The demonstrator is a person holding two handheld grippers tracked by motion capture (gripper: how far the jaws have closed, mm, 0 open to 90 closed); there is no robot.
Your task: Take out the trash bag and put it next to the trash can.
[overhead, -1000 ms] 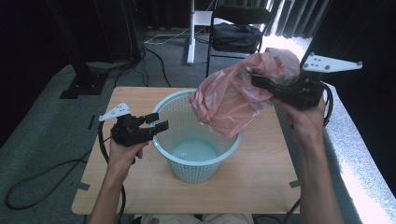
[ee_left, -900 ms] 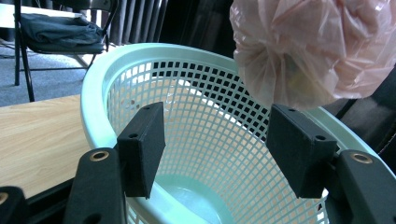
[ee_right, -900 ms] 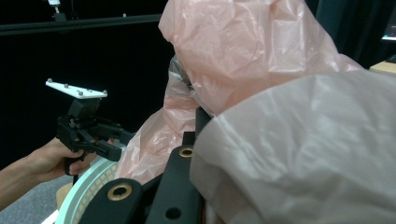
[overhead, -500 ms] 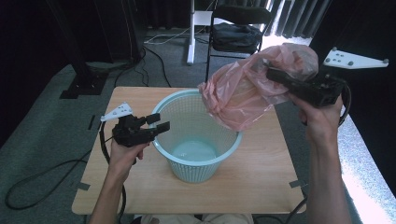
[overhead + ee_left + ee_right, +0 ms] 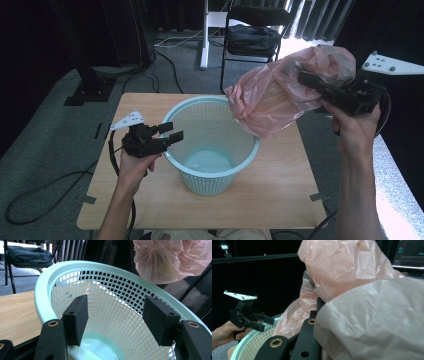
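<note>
The pink bag (image 5: 280, 95) is thin, crinkled, half-clear plastic, bunched into a loose bundle; in the left gripper view (image 5: 172, 260) something yellowish shows dimly through it, but I cannot tell what. It hangs in the air above the far right rim of the basket (image 5: 175, 112), clear of the rim. The basket is a pale green round mesh tub with a solid floor, standing upright at the middle of the wooden table (image 5: 290, 185). Its mouth is unobstructed, and bare tabletop lies to its near, left and right sides; the table's right edge runs just below my right forearm. My right gripper (image 5: 320, 87) has its jaws drawn nearly together, clamped on a fold of the bag, with plastic draped over them in the right gripper view (image 5: 317, 315). My left gripper (image 5: 170, 132) sits at the basket's left rim with its jaws spread wide, one pad (image 5: 76, 318) over the rim, gripping nothing.
</note>
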